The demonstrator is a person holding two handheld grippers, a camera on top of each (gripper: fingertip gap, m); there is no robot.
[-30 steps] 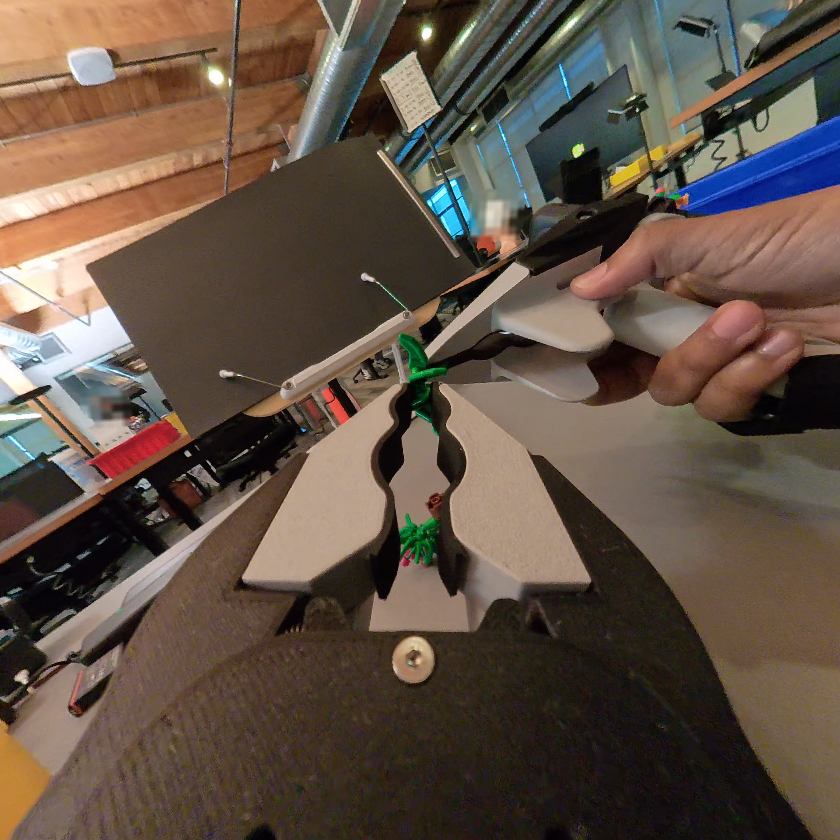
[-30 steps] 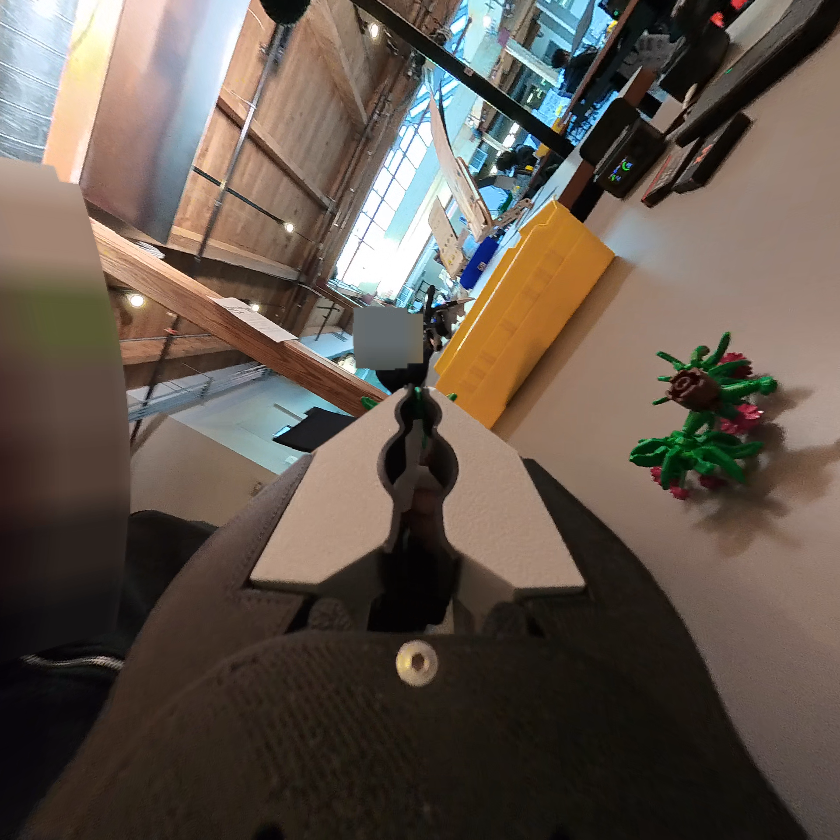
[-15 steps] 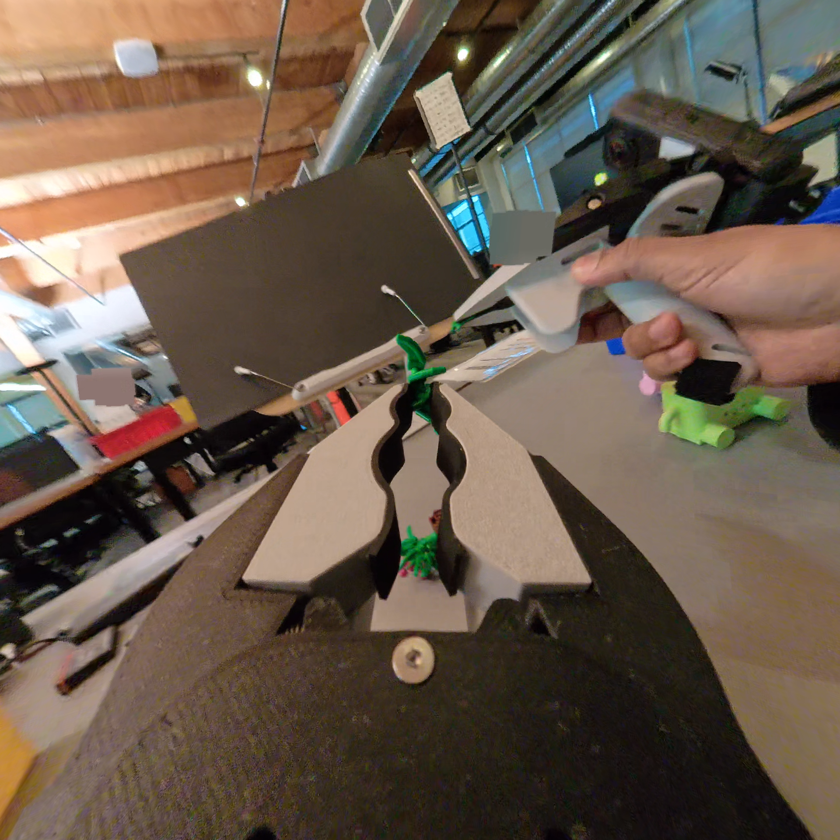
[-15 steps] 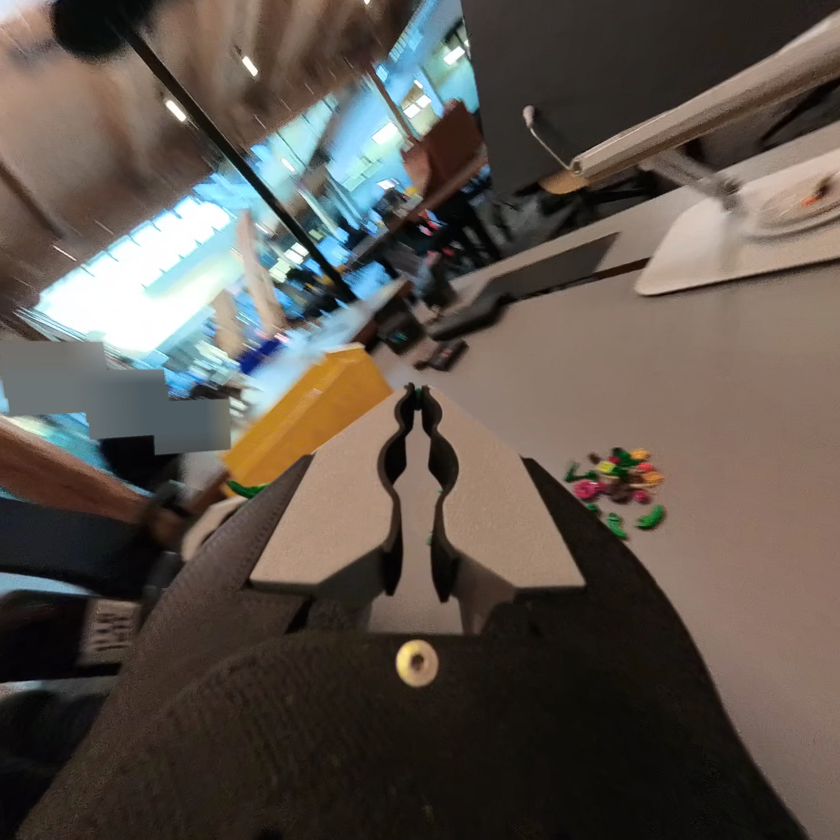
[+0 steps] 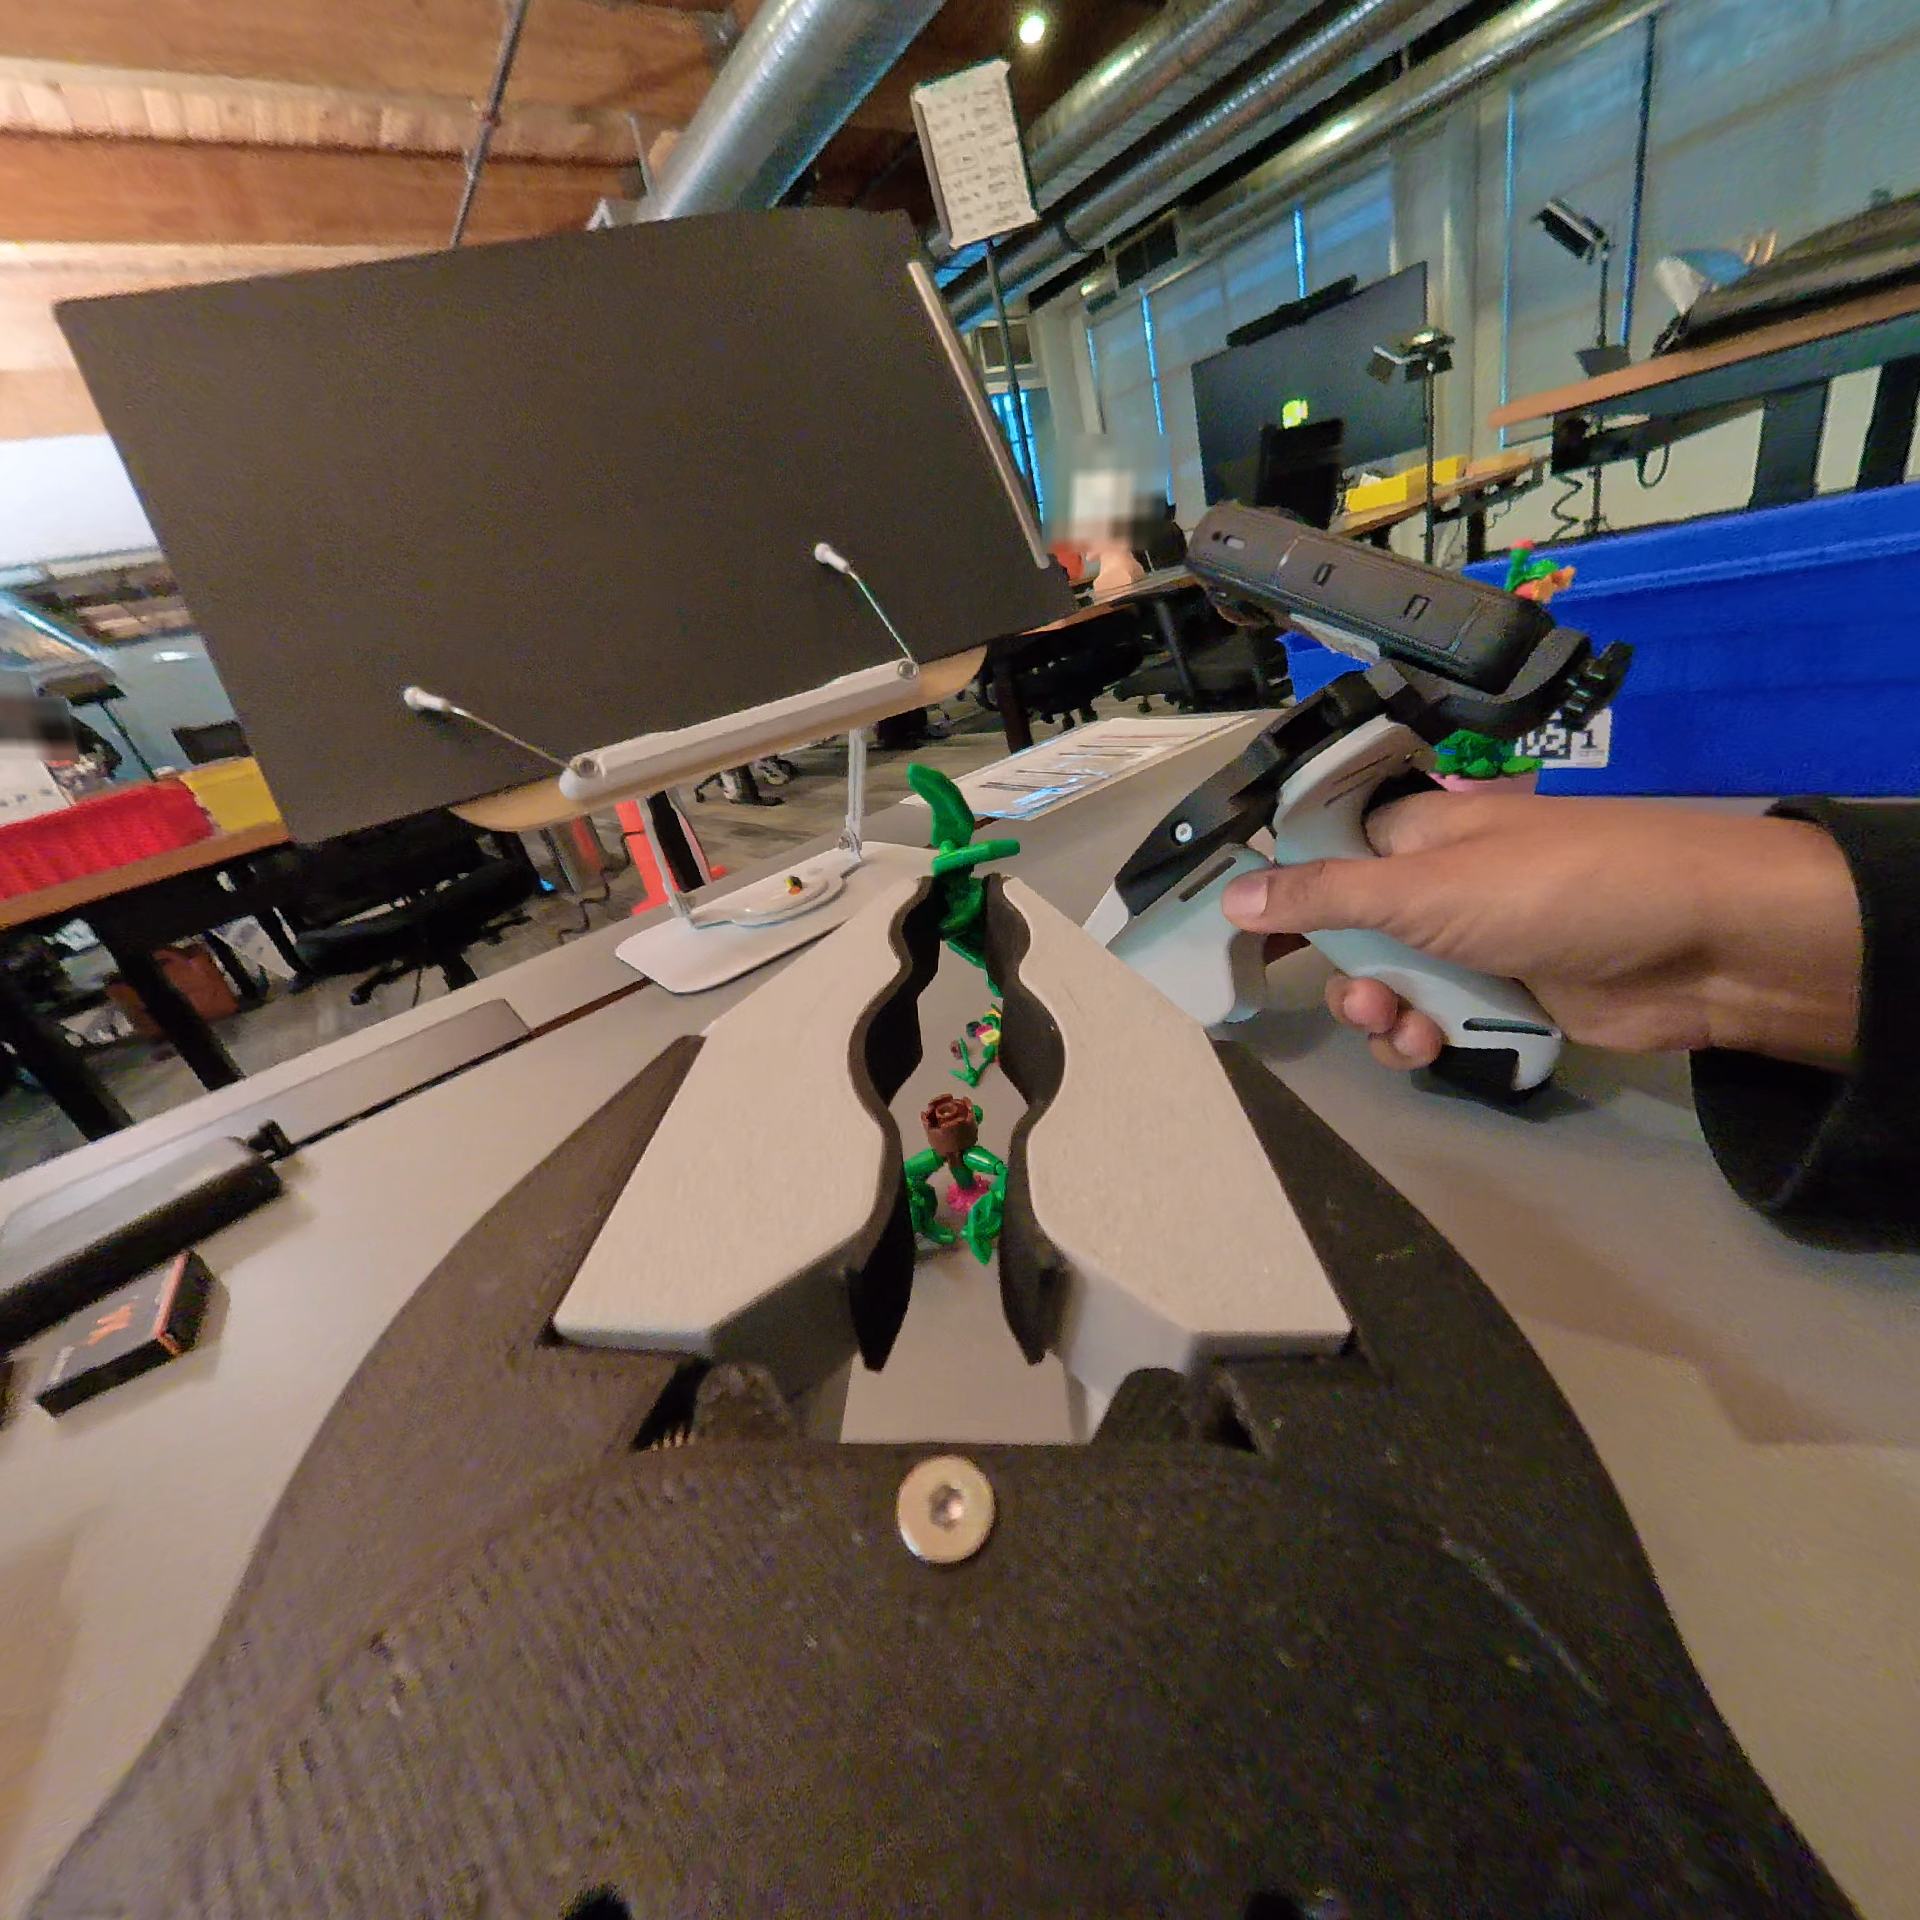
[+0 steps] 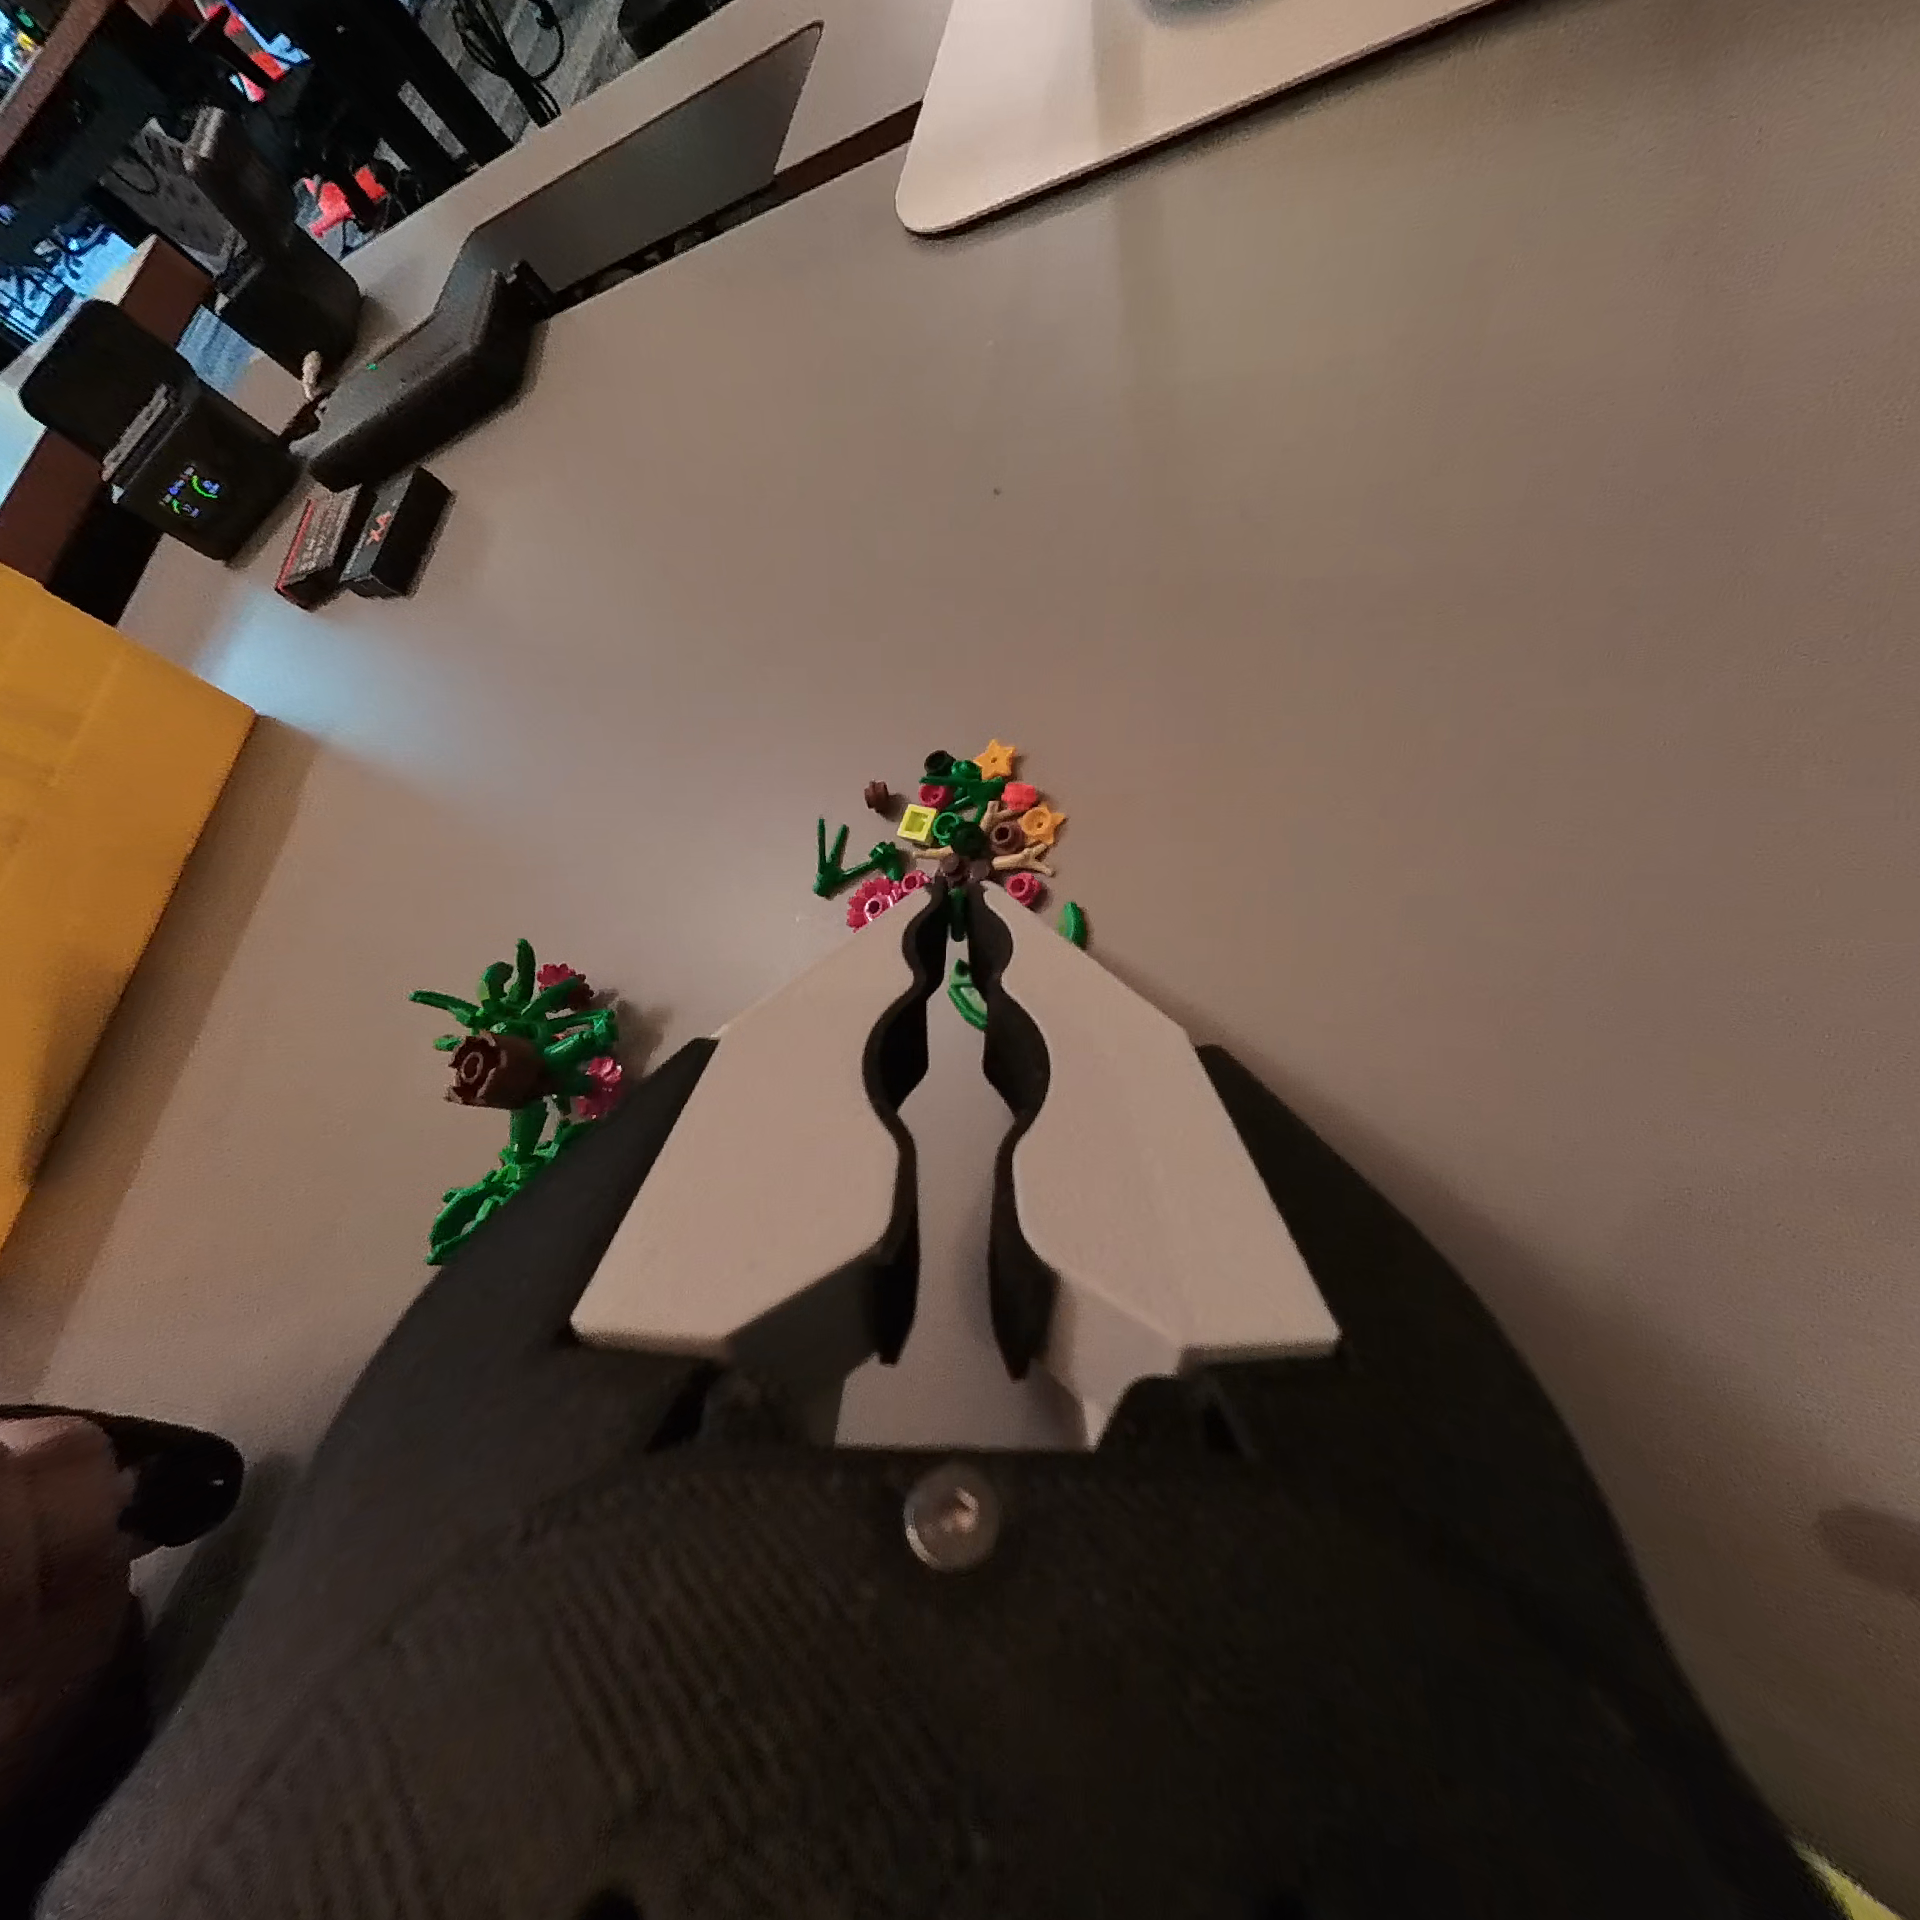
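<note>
My left gripper [image 5: 961, 888] is shut on a green toy plant stem [image 5: 961, 831] that sticks up past its tips, held above the grey table [image 5: 1558, 1299]. Below, between its fingers, a built toy flower [image 5: 951, 1164] with a brown top lies on the table. My right gripper [image 6: 958, 902] points down at a pile of small coloured toy flower pieces [image 6: 977, 821]; its jaws are nearly together with a small dark green piece between the tips. The built flower [image 6: 520, 1060] lies to its left. A hand [image 5: 1558, 914] holds the right gripper's handle [image 5: 1340, 831] in the left wrist view.
A black board on a white stand [image 5: 540, 499] stands behind the pile; its white base [image 6: 1143, 104] lies at the far side. A yellow bin [image 6: 94, 883] sits to the left, small black boxes [image 6: 364, 540] beyond it. A blue bin [image 5: 1745, 644] is at the right. There is about 20 cm between the tips of the two grippers.
My right gripper has drawn away from the stem held in my left gripper, swung down and now hovers over the pile of pieces. My left gripper still holds the stem.
</note>
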